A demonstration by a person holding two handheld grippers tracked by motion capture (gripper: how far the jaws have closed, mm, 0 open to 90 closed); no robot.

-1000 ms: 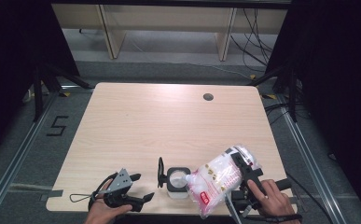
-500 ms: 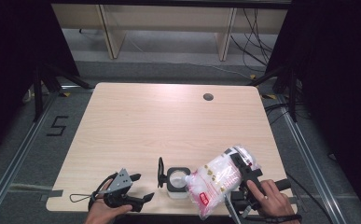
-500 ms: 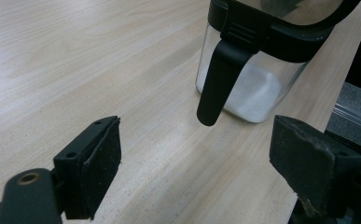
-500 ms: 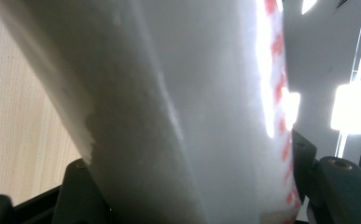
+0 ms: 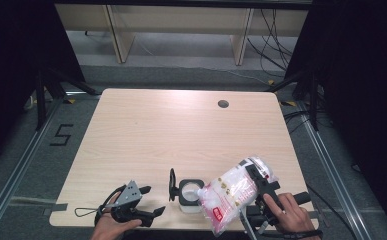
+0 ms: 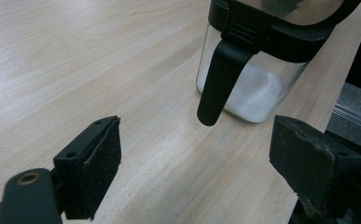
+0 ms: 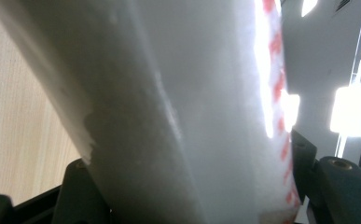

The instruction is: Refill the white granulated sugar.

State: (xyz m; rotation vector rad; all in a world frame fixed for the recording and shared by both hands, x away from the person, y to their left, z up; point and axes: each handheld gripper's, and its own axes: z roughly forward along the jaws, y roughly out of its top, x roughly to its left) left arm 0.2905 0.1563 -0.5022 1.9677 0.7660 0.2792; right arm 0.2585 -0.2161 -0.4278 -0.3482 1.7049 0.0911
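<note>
Pale wood-grain desk [image 5: 181, 130] on a grey floor, dark curtains at both sides, light shelving behind, a round cable hole [image 5: 223, 104] near the far right corner.

At the near left edge, left hand [image 5: 112, 226] low over the desk, wrapped round the left gripper [image 5: 151, 201], grey three-cornered plate on top, body roughly level and aimed right toward the jar. Jaws wide apart, nothing between the pads; in the left gripper view, bare desk [image 6: 99, 70] in the gap [image 6: 194, 156], dull black rubbery pads with worn edges.

At the near right edge, right hand [image 5: 286, 212] gripping the right gripper [image 5: 256, 175] from behind, arm angled up and away from the person. Jaws clamped across the upper end of a plastic bag [image 5: 231, 192], standing fairly wide because of its bulk; in the right gripper view, bag [image 7: 178, 112] between the black jaws, translucent and crinkled, packed with white grains, red print along one seam.

Bag long and pillow-shaped, raised off the desk and tilted; long axis diagonal from upper right at the gripper to lower left, the red-printed lower end near the front edge, just right of the jar.

Jar [image 5: 190, 192] small, square, clear-walled with a black rim, standing upright near the front edge between the two grippers. Hinged black lid [image 5: 172, 183] flipped up on its left. Inside, a shallow layer of white grains [image 6: 257, 95]; black tapered tab [image 6: 218, 84] hanging down the side.
</note>
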